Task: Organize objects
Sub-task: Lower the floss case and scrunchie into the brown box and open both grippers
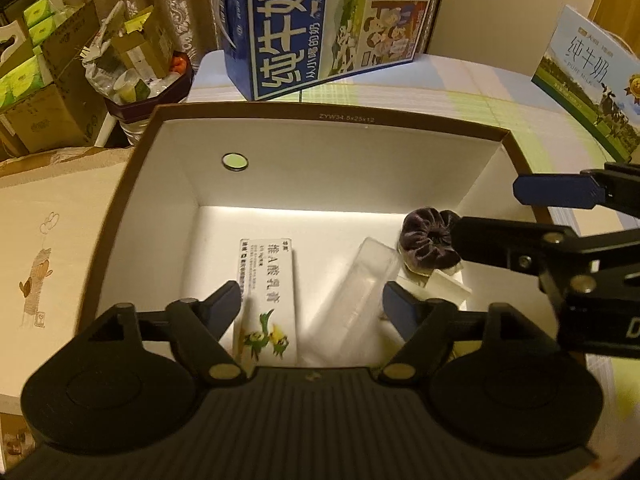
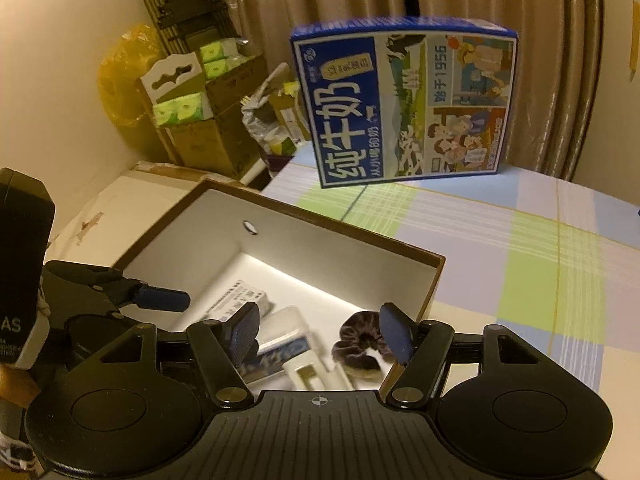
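A brown-rimmed box with white inside (image 1: 332, 118) (image 2: 434, 276) stands on the table. In it lie a white ointment carton (image 1: 267, 296) (image 2: 236, 300), a clear plastic case (image 1: 356, 292) (image 2: 286, 322), a dark purple scrunchie (image 1: 428, 246) (image 2: 360, 336) and a small white item (image 1: 444, 286) (image 2: 312, 376). My left gripper (image 1: 314, 306) is open and empty above the box's near side. My right gripper (image 2: 320, 332) is open and empty over the box's right end; it also shows in the left wrist view (image 1: 504, 216), beside the scrunchie.
A blue milk carton box (image 1: 320, 20) (image 2: 404, 100) stands on the checked tablecloth (image 2: 520, 248) behind the box. A second milk box (image 1: 592, 88) is at the right. Cardboard boxes and clutter (image 1: 60, 80) (image 2: 200, 112) are at the left by the curtain.
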### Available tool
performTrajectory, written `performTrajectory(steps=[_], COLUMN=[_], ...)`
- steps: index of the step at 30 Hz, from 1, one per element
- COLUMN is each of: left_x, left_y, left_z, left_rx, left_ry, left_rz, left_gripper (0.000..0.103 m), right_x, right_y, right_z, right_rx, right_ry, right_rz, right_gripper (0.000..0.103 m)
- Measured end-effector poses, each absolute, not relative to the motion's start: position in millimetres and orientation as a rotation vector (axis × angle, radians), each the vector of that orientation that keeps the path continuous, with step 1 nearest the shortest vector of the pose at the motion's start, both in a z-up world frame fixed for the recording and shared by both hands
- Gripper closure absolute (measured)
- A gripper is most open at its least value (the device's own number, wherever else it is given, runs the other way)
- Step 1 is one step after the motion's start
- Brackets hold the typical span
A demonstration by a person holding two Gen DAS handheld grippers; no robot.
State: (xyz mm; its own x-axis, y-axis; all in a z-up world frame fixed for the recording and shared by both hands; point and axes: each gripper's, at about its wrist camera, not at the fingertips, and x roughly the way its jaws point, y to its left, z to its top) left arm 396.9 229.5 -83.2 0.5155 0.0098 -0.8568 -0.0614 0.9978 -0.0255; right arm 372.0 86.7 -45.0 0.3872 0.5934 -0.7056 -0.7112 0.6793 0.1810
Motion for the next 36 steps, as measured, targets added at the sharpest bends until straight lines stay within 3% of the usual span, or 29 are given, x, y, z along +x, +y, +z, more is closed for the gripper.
performTrajectory(steps=[14, 36], left_x=[327.4, 215.1], left_y=[244.7, 216.1], left_z=[-41.7, -4.4], left_rx=[-0.099, -0.129], left_ry=[1.008, 0.916], left_rz=[0.14, 0.137], left_gripper=[0.008, 0.004], right_x=[318.1, 233.2], right_y=[56.8, -0.4], right_z=[-19.5, -6.6], right_rx=[-0.108, -0.061], right_ry=[0.843, 0.898], right_rz=[0.846, 0.762], right_gripper=[0.039, 0.039])
